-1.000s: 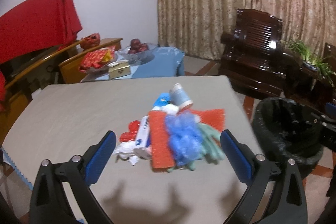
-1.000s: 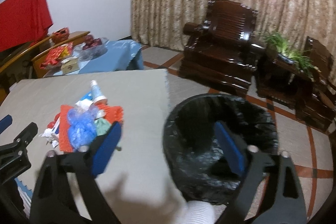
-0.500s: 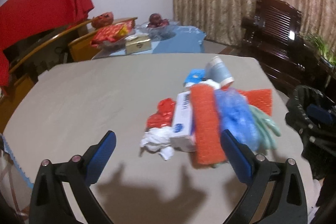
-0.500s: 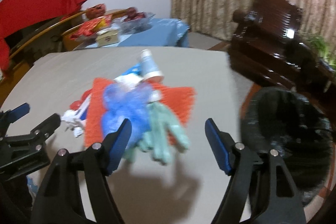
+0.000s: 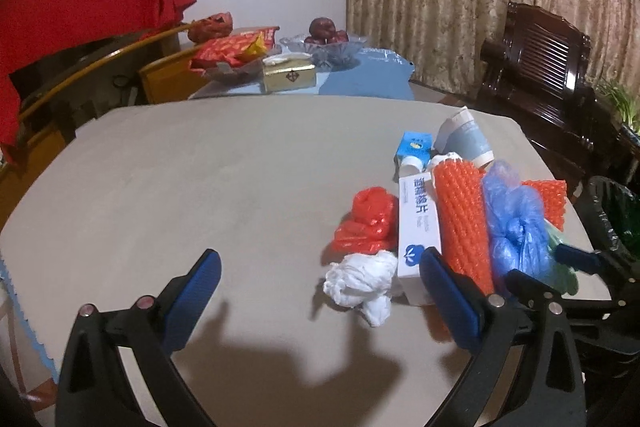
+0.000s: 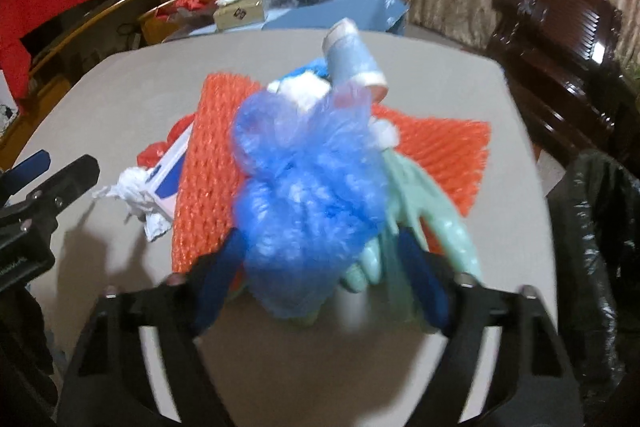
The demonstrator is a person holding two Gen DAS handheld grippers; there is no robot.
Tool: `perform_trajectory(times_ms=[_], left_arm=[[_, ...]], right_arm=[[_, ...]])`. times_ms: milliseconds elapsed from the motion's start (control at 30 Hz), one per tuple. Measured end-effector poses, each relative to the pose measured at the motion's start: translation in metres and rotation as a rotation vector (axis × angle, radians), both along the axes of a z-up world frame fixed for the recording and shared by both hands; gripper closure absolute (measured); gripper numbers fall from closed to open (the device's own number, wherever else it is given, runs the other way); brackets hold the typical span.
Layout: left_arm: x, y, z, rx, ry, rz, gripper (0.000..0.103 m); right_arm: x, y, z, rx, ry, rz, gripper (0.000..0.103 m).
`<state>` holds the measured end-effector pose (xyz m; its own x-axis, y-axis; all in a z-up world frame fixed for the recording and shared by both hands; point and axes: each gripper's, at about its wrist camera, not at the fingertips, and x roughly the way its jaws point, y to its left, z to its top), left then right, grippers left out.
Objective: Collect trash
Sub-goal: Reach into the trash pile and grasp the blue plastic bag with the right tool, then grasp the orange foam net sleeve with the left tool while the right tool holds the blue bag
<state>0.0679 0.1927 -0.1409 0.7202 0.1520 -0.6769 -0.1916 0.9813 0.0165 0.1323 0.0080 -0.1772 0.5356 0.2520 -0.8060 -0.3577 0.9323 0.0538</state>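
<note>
A heap of trash lies toward the right, near part of a grey table (image 5: 200,187), and at its near edge a crumpled blue plastic bag (image 6: 308,187) is framed by the right gripper (image 6: 320,271), whose jaws have just been closing and stand part open; the bag and a pale green glove (image 6: 432,223) lie between the blue pads, but whether the pads press on them cannot be told through the blur. Under and beside the bag are seen an orange foam net (image 5: 460,223), a white box with blue print (image 5: 418,227), a red plastic wrapper (image 5: 366,219), a wad of white tissue (image 5: 360,283), a small blue carton (image 5: 414,147) and a paper cup (image 5: 464,141) on its side at the far end. The left gripper (image 5: 320,291) is held wide open and empty, just near and left of the heap, with its right pad beside the box. A black-lined bin (image 6: 592,239) stands off the table's right edge.
</note>
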Motion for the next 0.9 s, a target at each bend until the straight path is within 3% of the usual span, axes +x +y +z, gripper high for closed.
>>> perform_trajectory(times_ms=[100, 200, 467, 500, 633, 833, 900], left_arm=[[0.004, -0.001, -0.003, 0.012, 0.032, -0.007, 0.006], [0.005, -0.005, -0.002, 0.014, 0.042, -0.011, 0.006], [0.011, -0.022, -0.001, -0.041, 0.071, -0.031, 0.006], [0.011, -0.026, 0.000, -0.051, 0.067, -0.048, 0.006], [0.010, -0.053, 0.001, -0.037, 0.033, -0.129, 0.011], [0.019, -0.093, -0.014, -0.050, 0.063, -0.209, 0.031], [0.024, -0.103, -0.020, -0.052, 0.078, -0.233, 0.043]], right_arm=[[0.001, 0.003, -0.003, 0.016, 0.018, 0.036, 0.058], [-0.002, -0.001, 0.005, 0.046, 0.005, 0.049, 0.067], [-0.019, -0.033, 0.045, 0.109, -0.092, 0.019, 0.075], [-0.020, -0.038, 0.048, 0.106, -0.102, 0.007, 0.098], [-0.022, -0.066, 0.052, 0.106, -0.096, -0.048, 0.098], [-0.025, -0.089, 0.043, 0.091, -0.081, -0.071, 0.099], [-0.026, -0.097, 0.042, 0.104, -0.078, -0.086, 0.099]])
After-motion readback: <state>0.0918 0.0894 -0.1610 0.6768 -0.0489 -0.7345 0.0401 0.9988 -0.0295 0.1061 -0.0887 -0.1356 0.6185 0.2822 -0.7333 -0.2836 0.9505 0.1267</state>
